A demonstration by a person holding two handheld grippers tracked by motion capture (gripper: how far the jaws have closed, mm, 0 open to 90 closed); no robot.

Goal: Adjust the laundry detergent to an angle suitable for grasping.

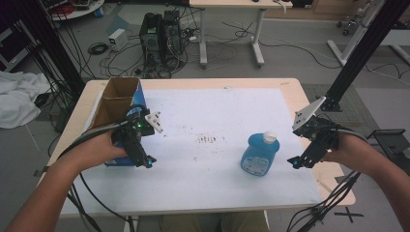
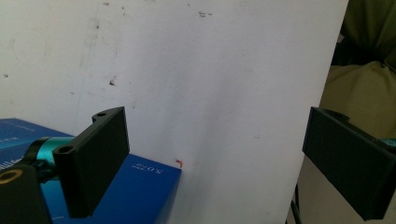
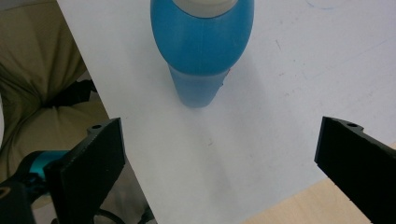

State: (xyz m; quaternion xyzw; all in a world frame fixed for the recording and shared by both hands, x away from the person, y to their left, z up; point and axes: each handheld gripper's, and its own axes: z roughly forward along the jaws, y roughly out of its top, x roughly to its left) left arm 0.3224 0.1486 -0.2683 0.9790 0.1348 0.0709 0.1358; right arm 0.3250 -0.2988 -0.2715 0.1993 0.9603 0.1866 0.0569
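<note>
Judging the blue bottle (image 1: 260,154), upright on the worktop (image 1: 203,183) near our wide-open, empty right tool (image 1: 296,163), as smooth rigid plastic, liquid-heavy and slippery, we would clamp its flat midsection; left tool (image 1: 147,162) likewise open, empty.

A lab: computer towers (image 1: 161,36) and tangled cables (image 1: 116,53) sit on the floor beyond the table (image 1: 290,89), with black frame posts (image 1: 360,53) alongside.

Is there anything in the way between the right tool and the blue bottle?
No, nothing visible. The right tool is open and points at the bottle, with bare white mat between them. The box stands far off on the other side, by the left tool.
</note>
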